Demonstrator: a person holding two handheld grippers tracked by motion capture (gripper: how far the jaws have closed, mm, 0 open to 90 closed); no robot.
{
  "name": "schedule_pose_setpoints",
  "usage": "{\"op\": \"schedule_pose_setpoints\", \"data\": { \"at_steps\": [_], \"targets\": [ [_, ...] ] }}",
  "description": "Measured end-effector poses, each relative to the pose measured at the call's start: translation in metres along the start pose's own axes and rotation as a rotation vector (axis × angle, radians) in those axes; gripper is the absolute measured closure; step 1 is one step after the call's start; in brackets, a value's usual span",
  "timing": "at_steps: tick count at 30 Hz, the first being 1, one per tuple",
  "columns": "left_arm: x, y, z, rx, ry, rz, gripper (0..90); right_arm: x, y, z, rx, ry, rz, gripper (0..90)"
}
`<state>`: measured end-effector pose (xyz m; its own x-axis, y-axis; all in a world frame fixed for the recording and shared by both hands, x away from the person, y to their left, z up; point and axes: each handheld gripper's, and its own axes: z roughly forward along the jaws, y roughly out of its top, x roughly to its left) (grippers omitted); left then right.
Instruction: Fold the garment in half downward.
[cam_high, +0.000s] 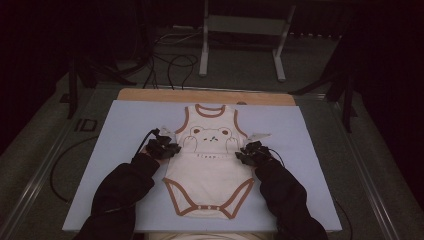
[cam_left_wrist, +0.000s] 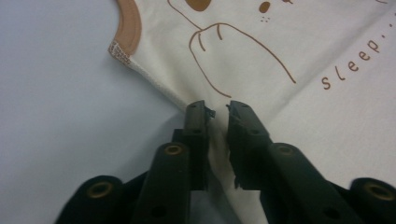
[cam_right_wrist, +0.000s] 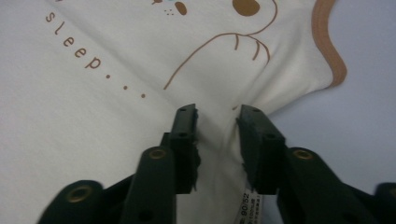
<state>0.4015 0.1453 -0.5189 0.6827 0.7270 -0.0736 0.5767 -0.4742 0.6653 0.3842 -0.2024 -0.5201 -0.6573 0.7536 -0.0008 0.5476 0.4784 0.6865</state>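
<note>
A cream baby bodysuit (cam_high: 209, 170) is laid flat, front up, on the pale blue mat (cam_high: 125, 130), its long axis running from the snap end nearest the person to the neckline at the far side. The left gripper (cam_left_wrist: 217, 109) is seen nearly shut, a ridge of the left side seam pinched between its jaws. The right gripper (cam_right_wrist: 217, 114) is set at the opposite seam, jaws a little wider, with bunched fabric between them. Both grips lie level, just below the armholes.

Cream bodysuit (cam_high: 207, 172) with brown trim, brown bear print and lettering, on pale blue mat (cam_high: 125, 150)
</note>
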Motion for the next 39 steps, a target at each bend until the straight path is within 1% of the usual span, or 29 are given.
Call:
{"op": "schedule_pose_setpoints", "data": {
  "at_steps": [2,3,5,7,9,11,12,15,17,19,21,22,23,25,27,30,31,33,38,39],
  "targets": [
    [-0.001,0.000,0.001,-0.005,-0.009,-0.005,86.8,0.001,0.001,0.000,0.001,0.003,-0.009,76.2],
    [-0.001,0.000,0.001,-0.005,-0.005,-0.003,88.1,0.002,0.001,0.000,0.002,0.003,-0.009,79.6],
    [-0.003,0.000,0.001,-0.006,0.009,0.010,88.6,0.003,0.001,0.000,-0.003,-0.004,-0.020,85.2],
    [-0.004,0.000,0.000,-0.011,0.014,0.014,88.9,0.004,0.001,-0.001,0.000,-0.008,-0.025,87.5],
    [-0.004,0.000,-0.001,-0.018,0.013,0.004,89.3,0.002,0.001,-0.002,-0.009,-0.002,-0.014,88.2],
    [-0.004,0.000,-0.002,-0.020,0.010,0.004,89.3,0.001,0.001,-0.005,-0.021,0.008,-0.003,88.3],
    [-0.005,0.000,-0.002,-0.022,0.016,0.006,89.3,0.000,0.001,-0.006,-0.022,0.010,0.002,88.4],
    [-0.006,0.000,-0.006,-0.031,0.022,0.014,89.4,0.001,0.002,-0.010,-0.036,0.011,0.000,88.6],
    [-0.006,0.002,-0.010,-0.048,0.018,0.008,89.4,0.001,0.003,-0.012,-0.040,0.015,-0.002,88.6],
    [-0.008,0.002,-0.012,-0.057,0.028,0.019,89.4,0.000,0.003,-0.014,-0.047,0.021,0.005,88.7],
    [-0.009,0.001,-0.014,-0.064,0.029,0.022,89.4,0.000,0.003,-0.015,-0.047,0.023,0.006,88.7],
    [-0.009,0.000,-0.015,-0.064,0.028,0.025,89.4,0.002,0.003,-0.017,-0.044,0.023,-0.002,88.7],
    [-0.009,0.000,-0.016,-0.067,0.025,0.019,89.4,0.003,0.002,-0.018,-0.048,0.023,-0.006,88.7],
    [-0.009,0.000,-0.018,-0.074,0.019,0.012,89.4,0.004,0.001,-0.020,-0.055,0.031,0.009,88.8],
    [-0.011,0.001,-0.022,-0.084,0.020,0.025,89.5,0.005,0.002,-0.022,-0.069,0.027,0.004,88.8],
    [-0.015,0.002,-0.027,-0.098,0.022,0.028,89.5,0.007,0.005,-0.027,-0.093,0.022,-0.001,88.8],
    [-0.015,0.003,-0.029,-0.101,0.016,0.031,89.5,0.008,0.006,-0.029,-0.096,0.020,-0.005,88.8],
    [-0.018,0.004,-0.032,-0.104,0.022,0.037,89.5,0.011,0.007,-0.032,-0.104,0.016,-0.014,88.8],
    [-0.021,0.004,-0.037,-0.106,0.020,0.053,89.5,0.014,0.005,-0.039,-0.107,0.019,-0.019,88.8],
    [-0.021,0.004,-0.039,-0.110,0.019,0.046,89.5,0.015,0.004,-0.040,-0.103,0.021,-0.024,88.8]
  ]
}}
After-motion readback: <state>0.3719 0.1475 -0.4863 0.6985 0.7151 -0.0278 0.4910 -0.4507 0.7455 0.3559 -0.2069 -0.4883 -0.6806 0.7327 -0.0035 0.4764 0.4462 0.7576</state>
